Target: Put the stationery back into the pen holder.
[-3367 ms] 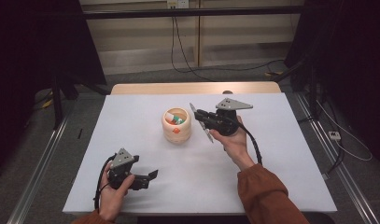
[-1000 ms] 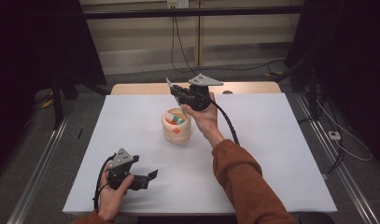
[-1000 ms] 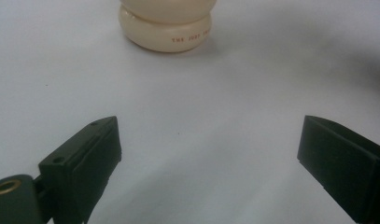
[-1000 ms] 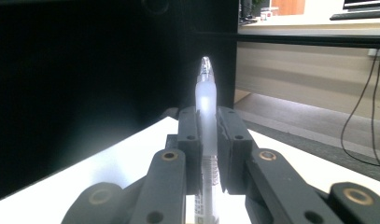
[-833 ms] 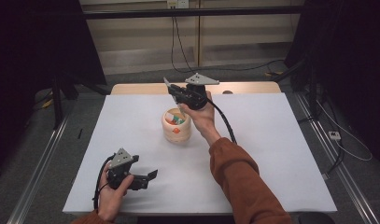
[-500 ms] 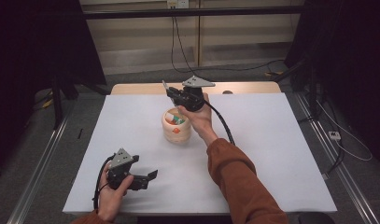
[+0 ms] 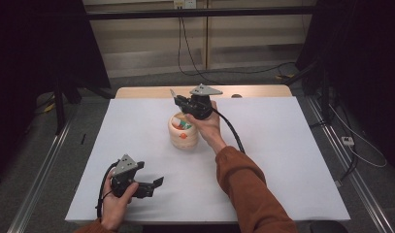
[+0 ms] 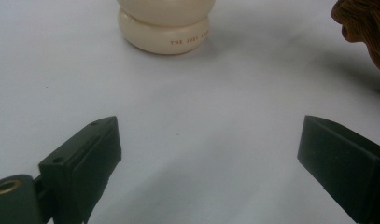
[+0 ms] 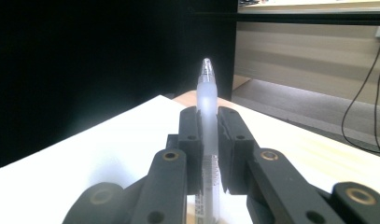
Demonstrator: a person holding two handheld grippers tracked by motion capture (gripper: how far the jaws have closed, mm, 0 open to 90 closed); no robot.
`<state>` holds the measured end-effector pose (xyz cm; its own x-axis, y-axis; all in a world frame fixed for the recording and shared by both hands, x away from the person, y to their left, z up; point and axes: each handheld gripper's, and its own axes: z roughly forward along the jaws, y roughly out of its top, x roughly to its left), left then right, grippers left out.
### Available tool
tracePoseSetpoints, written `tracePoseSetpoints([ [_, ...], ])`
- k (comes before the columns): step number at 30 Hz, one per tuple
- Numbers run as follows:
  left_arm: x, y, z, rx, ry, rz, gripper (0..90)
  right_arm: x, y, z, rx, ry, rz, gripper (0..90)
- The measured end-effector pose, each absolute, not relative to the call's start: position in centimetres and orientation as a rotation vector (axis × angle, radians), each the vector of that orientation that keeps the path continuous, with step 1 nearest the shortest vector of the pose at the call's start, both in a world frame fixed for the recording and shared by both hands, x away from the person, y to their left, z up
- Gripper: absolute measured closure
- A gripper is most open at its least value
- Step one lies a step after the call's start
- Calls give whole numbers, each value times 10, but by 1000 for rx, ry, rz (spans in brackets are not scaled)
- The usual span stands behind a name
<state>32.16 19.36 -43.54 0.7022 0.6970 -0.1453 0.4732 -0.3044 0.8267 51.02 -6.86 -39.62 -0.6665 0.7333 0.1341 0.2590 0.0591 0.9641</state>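
Observation:
A cream round holder [image 7: 183,134] with coloured items inside stands mid-table; its base [image 8: 164,32] sits ahead in the left gripper view. My right gripper [image 7: 181,102] hovers just above and behind the holder's rim, shut on a clear pen [image 9: 207,121] whose tip [image 7: 172,92] points up and to the left. The pen's lower end is hidden behind the jaws. My left gripper [image 7: 155,185] rests near the table's front left, open, with bare table between its fingers [image 8: 85,158].
The white table [image 7: 282,160] stretches bare to the right and front. A wooden strip [image 7: 253,91] runs along its far edge. Dark curtains, floor cables and rails surround the table. An orange sleeve [image 7: 243,184] crosses the middle.
My right gripper carried the pen from the holder's right side to above its back rim, then sank a little toward it. The left gripper stayed still.

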Motion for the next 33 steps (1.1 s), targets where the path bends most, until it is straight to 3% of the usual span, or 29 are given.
tracePoseSetpoints([
  [33, 322, 193, -437, 1970, 911, 298, 61, 476, -89, -406, 981, 2016, 1630, 809],
])
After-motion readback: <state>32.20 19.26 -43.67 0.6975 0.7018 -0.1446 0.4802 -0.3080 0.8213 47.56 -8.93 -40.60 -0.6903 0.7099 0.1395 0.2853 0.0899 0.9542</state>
